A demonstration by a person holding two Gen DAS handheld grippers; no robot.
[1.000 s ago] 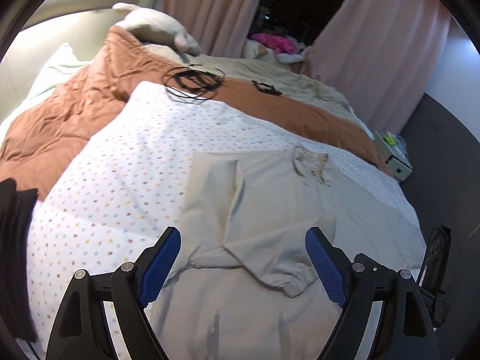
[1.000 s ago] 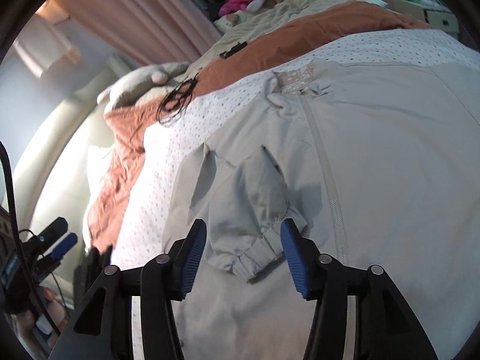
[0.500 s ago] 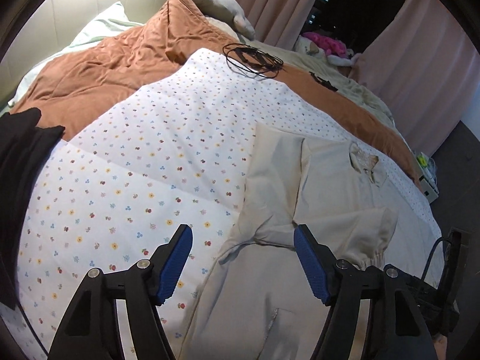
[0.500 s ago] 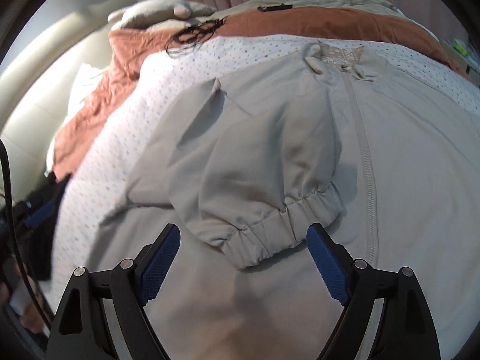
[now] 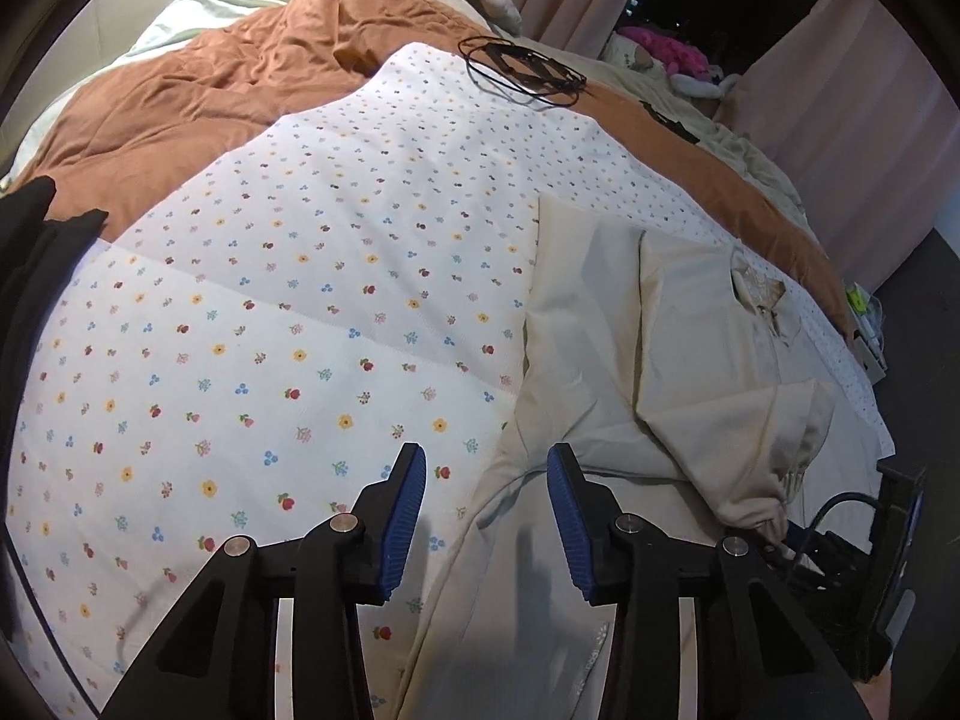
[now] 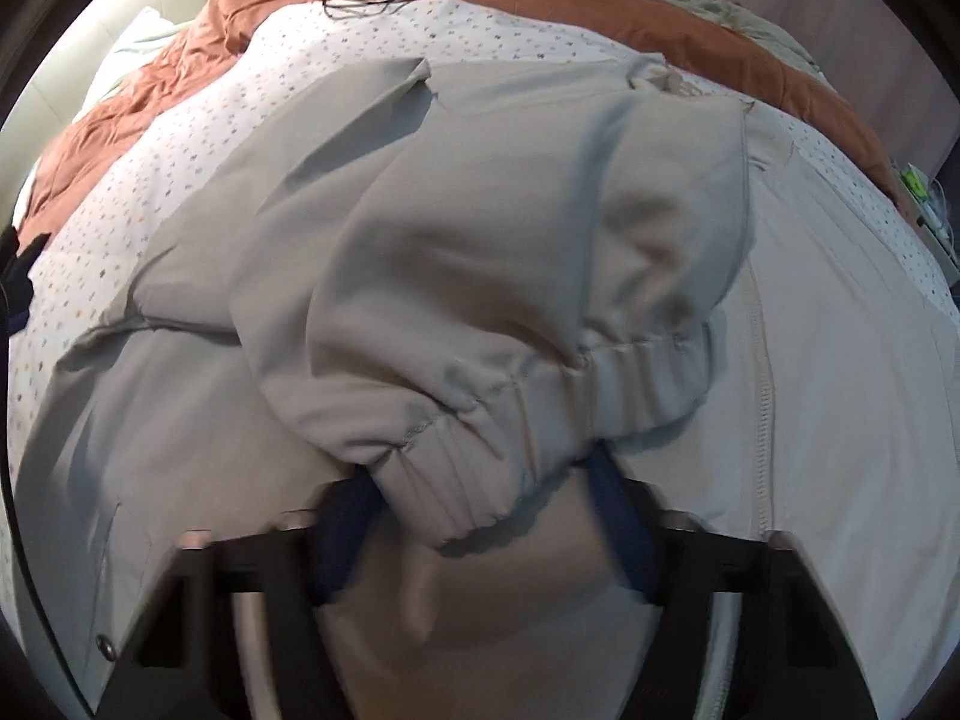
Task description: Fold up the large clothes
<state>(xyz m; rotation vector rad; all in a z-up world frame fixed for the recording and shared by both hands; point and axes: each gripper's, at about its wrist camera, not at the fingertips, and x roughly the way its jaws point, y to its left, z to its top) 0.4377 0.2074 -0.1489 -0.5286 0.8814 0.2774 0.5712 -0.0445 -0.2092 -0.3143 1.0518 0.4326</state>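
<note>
Both grippers have dropped closer to the bed since the earlier frames, and their jaws have just been closing.

From the left wrist camera, the left gripper (image 5: 486, 501) hovers at the left edge of the beige jacket (image 5: 606, 372), which lies spread on the flower-print sheet (image 5: 288, 276). Its blue pads stand partly apart, one over the sheet, the other over the jacket's side fold; whether they pinch that edge cannot be told. A folded-in sleeve (image 5: 744, 438) rests on the jacket's chest. Behind lie a rust-brown quilt (image 5: 198, 84) and a coiled black cable (image 5: 522, 69).

From the right wrist camera, blurred, the right gripper (image 6: 480, 498) has its fingers on either side of the sleeve's elastic cuff (image 6: 480, 480), which sits bunched between them. The pads appear to press its sides. The jacket's zipper (image 6: 762, 396) runs down to the right of the cuff.
</note>
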